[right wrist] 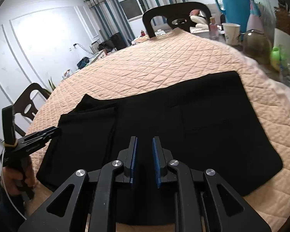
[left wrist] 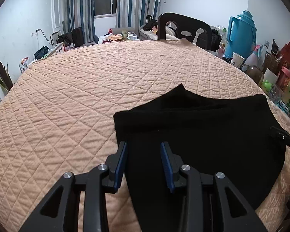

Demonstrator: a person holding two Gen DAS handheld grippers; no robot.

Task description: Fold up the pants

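Black pants (right wrist: 164,119) lie folded flat on the peach quilted cover (left wrist: 77,96) of the table, toward its near right part, near the right edge.

Left to right, as seen from the right wrist: the left gripper (right wrist: 54,130) enters from the left, held in a hand (right wrist: 15,177), its tip at the left edge of the fabric. Contact with the cloth cannot be told. A narrower folded layer (right wrist: 87,123) occupies the left portion of the pants, with a pointed corner jutting toward the far side. The right gripper (right wrist: 144,141) sits above the near middle of the fabric, jaws parted by a narrow gap, nothing between the blue pads (right wrist: 134,160).

Left wrist view: left gripper (left wrist: 144,145) jaws set wide apart, nothing gripped, straddling the near left edge of the pants (left wrist: 203,135).

Far edge of table: dark chair (left wrist: 183,29). Right edge: teal thermos (left wrist: 241,32), paper cup (left wrist: 236,59), assorted clutter.
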